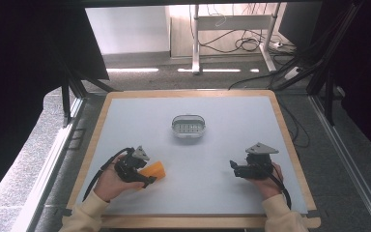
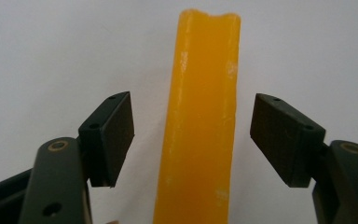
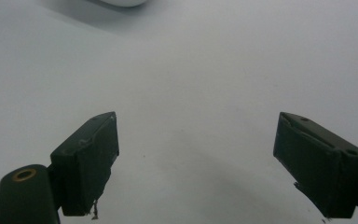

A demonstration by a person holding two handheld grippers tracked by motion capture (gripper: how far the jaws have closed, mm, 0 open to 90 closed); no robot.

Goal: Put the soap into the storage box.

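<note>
Looks like the pickup is only getting started: the orange block (image 2: 200, 121) lies on the white table (image 1: 222, 159) between the jaws of the left gripper (image 2: 191, 140), which stand open with a clear gap on both sides, so nothing is grabbed yet. The right gripper (image 3: 196, 158) is open too, over bare table well apart from the block, and the little white basket (image 1: 188, 126) sits farther back, empty as far as I can tell.

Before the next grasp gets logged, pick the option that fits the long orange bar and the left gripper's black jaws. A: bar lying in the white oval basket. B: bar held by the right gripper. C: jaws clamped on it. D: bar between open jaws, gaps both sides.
D: in the left gripper view the long orange bar lies between the left gripper pads, with table visible on both sides.
</note>
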